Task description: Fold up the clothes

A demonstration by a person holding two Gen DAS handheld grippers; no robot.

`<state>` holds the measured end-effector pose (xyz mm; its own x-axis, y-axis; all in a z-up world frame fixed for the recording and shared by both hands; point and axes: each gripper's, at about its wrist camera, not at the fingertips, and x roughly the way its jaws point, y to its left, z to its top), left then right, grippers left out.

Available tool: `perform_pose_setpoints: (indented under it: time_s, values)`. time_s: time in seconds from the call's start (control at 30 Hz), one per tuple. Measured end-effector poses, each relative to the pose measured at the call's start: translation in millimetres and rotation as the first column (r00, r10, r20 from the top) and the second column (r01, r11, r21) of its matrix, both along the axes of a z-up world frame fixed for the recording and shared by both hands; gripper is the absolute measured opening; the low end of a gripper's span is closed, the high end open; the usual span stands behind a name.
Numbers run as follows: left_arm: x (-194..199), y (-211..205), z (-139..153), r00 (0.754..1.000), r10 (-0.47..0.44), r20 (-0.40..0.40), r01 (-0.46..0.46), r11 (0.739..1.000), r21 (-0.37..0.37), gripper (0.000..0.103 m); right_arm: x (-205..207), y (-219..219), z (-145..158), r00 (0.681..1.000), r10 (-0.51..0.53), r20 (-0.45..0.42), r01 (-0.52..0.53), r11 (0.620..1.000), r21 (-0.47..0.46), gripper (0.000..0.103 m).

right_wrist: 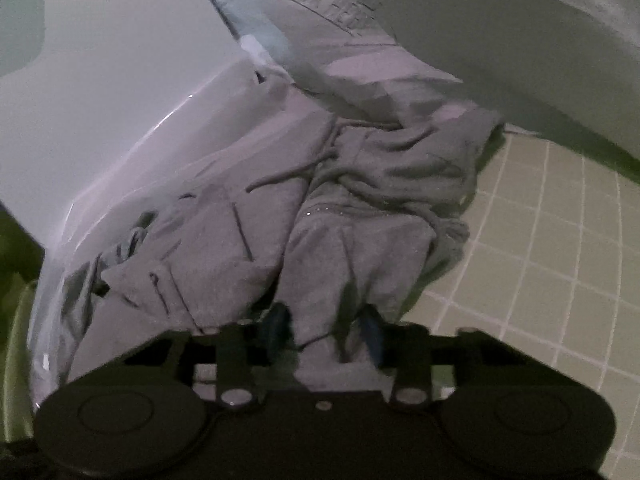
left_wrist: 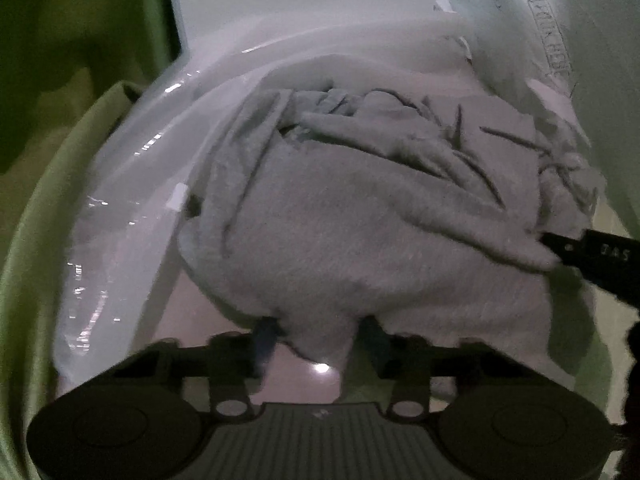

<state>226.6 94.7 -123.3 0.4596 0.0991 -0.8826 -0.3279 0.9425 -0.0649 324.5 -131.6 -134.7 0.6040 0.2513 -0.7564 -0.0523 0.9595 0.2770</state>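
A crumpled grey garment (left_wrist: pixel 360 220) lies on a pale tabletop (left_wrist: pixel 188 320), bunched into folds at its far side. In the left wrist view, my left gripper (left_wrist: pixel 318 334) is shut on the garment's near edge, and a flap of cloth hangs between the fingers. At the right edge, a dark finger of the right gripper (left_wrist: pixel 580 250) bites the garment's right side. In the right wrist view the same garment (right_wrist: pixel 224 248) shows a drawstring, and my right gripper (right_wrist: pixel 323 326) is shut on a fold of it. The fingertips are partly hidden by cloth.
A clear plastic sheet (left_wrist: pixel 120 200) lies left of the garment, with green fabric (left_wrist: pixel 40 240) beyond it. A pale printed package (right_wrist: pixel 328 12) sits behind the garment. To the right the table ends above a tiled floor (right_wrist: pixel 540 240).
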Motion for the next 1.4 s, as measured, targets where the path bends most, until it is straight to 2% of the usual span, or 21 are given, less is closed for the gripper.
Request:
perform_pose_setpoints:
  time_s: [0.03, 0.13, 0.3, 0.47, 0.57, 0.7, 0.87, 0.93, 1.03, 1.2, 1.3, 1.37, 1.4]
  values:
    - [-2.5, 1.4, 0.4, 1.000, 0.004, 0.002, -0.004, 1.000, -0.007, 0.030, -3.8, -0.1, 1.7, 1.000, 0.003, 0.011, -0.002, 1.000, -0.018, 0.017]
    - [-13.6, 1.8, 0.9, 1.000, 0.006, 0.004, -0.006, 0.999, -0.036, 0.026, -22.2, -4.8, 5.3, 0.999, 0.017, 0.040, -0.014, 0.997, -0.078, 0.012]
    - [-40.3, -16.7, 2.8, 0.999, -0.050, -0.004, 0.050, 0.997, -0.057, 0.026, -70.4, -25.8, 9.2, 0.999, -0.001, 0.052, 0.009, 0.987, -0.160, 0.011]
    - [-76.1, -55.3, 3.4, 0.986, -0.164, -0.015, 0.162, 0.984, -0.077, 0.026, -153.6, -63.4, 13.3, 0.995, -0.091, 0.034, 0.096, 0.973, -0.209, 0.011]
    - [-98.1, -82.2, 4.4, 0.967, -0.253, -0.021, 0.250, 0.964, -0.089, 0.026, -206.1, -89.1, 15.8, 0.986, -0.164, 0.005, 0.162, 0.964, -0.212, 0.011]
    - [-128.1, -119.8, 5.3, 0.928, -0.372, -0.028, 0.367, 0.924, -0.106, 0.026, -277.6, -120.0, 19.0, 0.966, -0.255, -0.034, 0.241, 0.944, -0.226, 0.011]
    - [-166.5, -171.2, 4.2, 0.872, -0.489, -0.028, 0.483, 0.867, -0.119, 0.025, -369.0, -153.7, 19.1, 0.919, -0.387, -0.070, 0.364, 0.905, -0.218, 0.011]
    - [-179.4, -194.7, 4.7, 0.855, -0.517, -0.031, 0.511, 0.852, -0.108, 0.024, -403.6, -164.8, 19.0, 0.900, -0.428, -0.077, 0.404, 0.889, -0.213, 0.011]
    - [-196.7, -228.4, 6.2, 0.841, -0.539, -0.047, 0.532, 0.840, -0.111, 0.024, -446.6, -181.6, 21.9, 0.890, -0.449, -0.079, 0.422, 0.877, -0.231, 0.011]
    - [-222.6, -277.6, 7.5, 0.815, -0.576, -0.061, 0.568, 0.816, -0.110, 0.023, -499.3, -218.2, 25.7, 0.870, -0.486, -0.083, 0.459, 0.860, -0.223, 0.011]
    - [-230.5, -290.1, 9.3, 0.816, -0.573, -0.073, 0.565, 0.818, -0.107, 0.026, -519.9, -240.7, 25.2, 0.857, -0.508, -0.082, 0.488, 0.853, -0.186, 0.011]
    - [-227.5, -288.9, 11.5, 0.830, -0.553, -0.067, 0.545, 0.831, -0.109, 0.027, -523.4, -249.9, 28.8, 0.851, -0.521, -0.062, 0.506, 0.846, -0.165, 0.019]
    - [-223.8, -289.8, 12.2, 0.843, -0.534, -0.064, 0.526, 0.843, -0.113, 0.034, -525.1, -254.5, 30.5, 0.848, -0.528, -0.052, 0.515, 0.843, -0.155, 0.024]
